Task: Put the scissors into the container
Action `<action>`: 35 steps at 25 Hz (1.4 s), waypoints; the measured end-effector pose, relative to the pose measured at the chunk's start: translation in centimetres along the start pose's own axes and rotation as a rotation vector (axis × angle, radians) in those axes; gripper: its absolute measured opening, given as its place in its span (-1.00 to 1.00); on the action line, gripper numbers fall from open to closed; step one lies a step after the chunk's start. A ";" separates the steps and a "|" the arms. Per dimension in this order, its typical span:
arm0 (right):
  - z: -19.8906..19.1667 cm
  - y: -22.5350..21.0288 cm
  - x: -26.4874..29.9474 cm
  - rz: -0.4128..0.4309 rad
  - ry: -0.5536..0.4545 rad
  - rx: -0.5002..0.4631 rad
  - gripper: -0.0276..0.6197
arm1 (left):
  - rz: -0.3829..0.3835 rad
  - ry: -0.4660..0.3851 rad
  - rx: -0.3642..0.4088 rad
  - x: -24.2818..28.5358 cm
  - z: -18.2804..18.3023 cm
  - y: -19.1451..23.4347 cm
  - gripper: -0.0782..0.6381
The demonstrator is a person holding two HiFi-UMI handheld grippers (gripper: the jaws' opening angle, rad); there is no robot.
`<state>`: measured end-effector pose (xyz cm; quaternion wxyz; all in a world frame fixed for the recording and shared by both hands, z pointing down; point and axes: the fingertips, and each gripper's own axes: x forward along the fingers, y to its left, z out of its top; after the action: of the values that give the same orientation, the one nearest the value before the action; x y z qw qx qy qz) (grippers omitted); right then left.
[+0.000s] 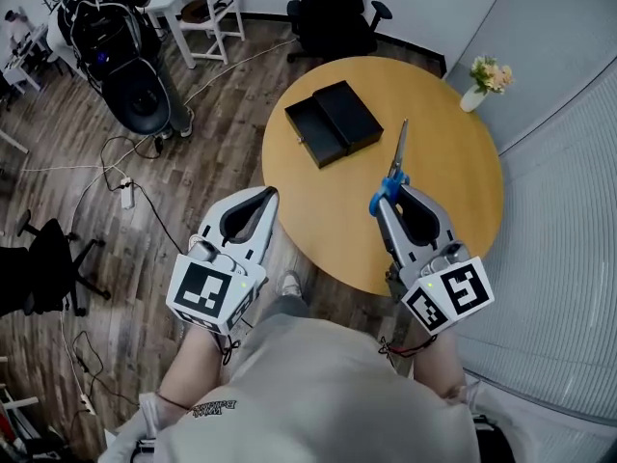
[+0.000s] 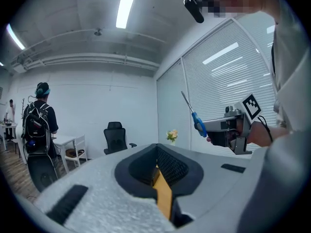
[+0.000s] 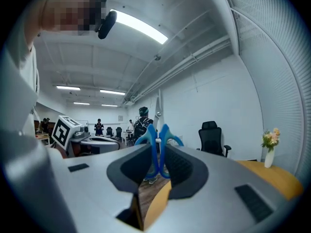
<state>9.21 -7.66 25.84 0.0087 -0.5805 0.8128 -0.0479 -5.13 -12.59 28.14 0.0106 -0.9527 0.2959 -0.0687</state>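
Blue-handled scissors (image 1: 397, 157) stand in my right gripper (image 1: 384, 201), which is shut on the handles, with the blades pointing away over the round wooden table (image 1: 453, 191). In the right gripper view the blue loops (image 3: 156, 147) sit pinched between the jaws. The black container (image 1: 301, 123) lies open on the far left part of the table, its lid (image 1: 355, 114) right beside it. My left gripper (image 1: 269, 196) hangs over the table's near left edge, shut and holding nothing. From the left gripper view the scissors (image 2: 194, 118) show up high at the right.
A small vase of flowers (image 1: 485, 80) stands at the table's far right by the blinds. A black office chair (image 1: 333, 13) is behind the table. A white chair (image 1: 217, 13), a person with a backpack (image 1: 106, 17) and floor cables (image 1: 116, 177) lie to the left.
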 end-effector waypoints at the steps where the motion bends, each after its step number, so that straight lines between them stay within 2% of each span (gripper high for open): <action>1: 0.1 -0.1 0.9 -0.010 0.002 -0.002 -0.61 | -0.006 -0.002 0.000 0.4 0.1 0.9 -0.72; 8: 0.3 -1.0 6.0 -0.062 0.014 -0.010 -0.61 | -0.050 -0.005 -0.012 2.8 -0.5 5.9 -0.72; 15: -0.5 -2.6 8.8 -0.074 0.052 -0.011 -0.61 | -0.072 0.016 -0.040 5.2 -1.5 7.7 -0.72; 21: -1.7 -4.6 10.0 -0.057 0.107 -0.011 -0.61 | -0.046 0.034 -0.089 7.0 -2.4 8.3 -0.72; 24: -2.3 -5.5 10.3 -0.036 0.125 0.001 -0.61 | -0.030 0.042 -0.077 7.9 -2.4 8.3 -0.72; 29: -1.7 -6.1 11.1 0.048 0.127 0.064 -0.61 | 0.015 0.061 -0.084 8.6 -2.9 8.7 -0.72; 35: -3.8 -9.3 13.3 0.050 0.202 0.043 -0.61 | 0.044 0.102 -0.081 10.3 -4.2 9.2 -0.72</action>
<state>13.35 -22.95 30.94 -0.0597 -0.5521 0.8224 -0.1233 -2.45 -25.88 33.07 -0.0416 -0.9409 0.3194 -0.1050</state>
